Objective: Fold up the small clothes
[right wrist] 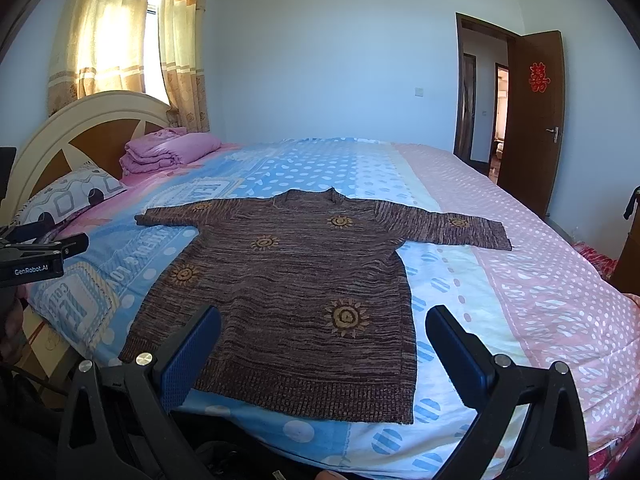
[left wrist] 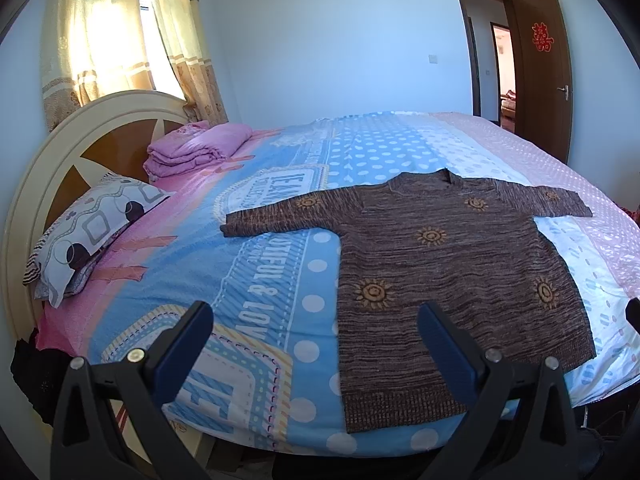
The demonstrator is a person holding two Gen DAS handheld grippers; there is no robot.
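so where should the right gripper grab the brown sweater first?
Probably the right sleeve cuff, approached from the bed's outer side. The brown sweater lies flat with sleeves spread, so the cuff is a free edge. Right gripper is open and clear of it.

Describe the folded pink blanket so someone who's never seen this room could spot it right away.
Start at the bed's cream and brown headboard under the curtained window. The folded pink blanket sits on the bed against it, just beyond the grey patterned pillow. It is the only plain pink, stacked bundle; the brown sweater lies spread flat nearer the foot.
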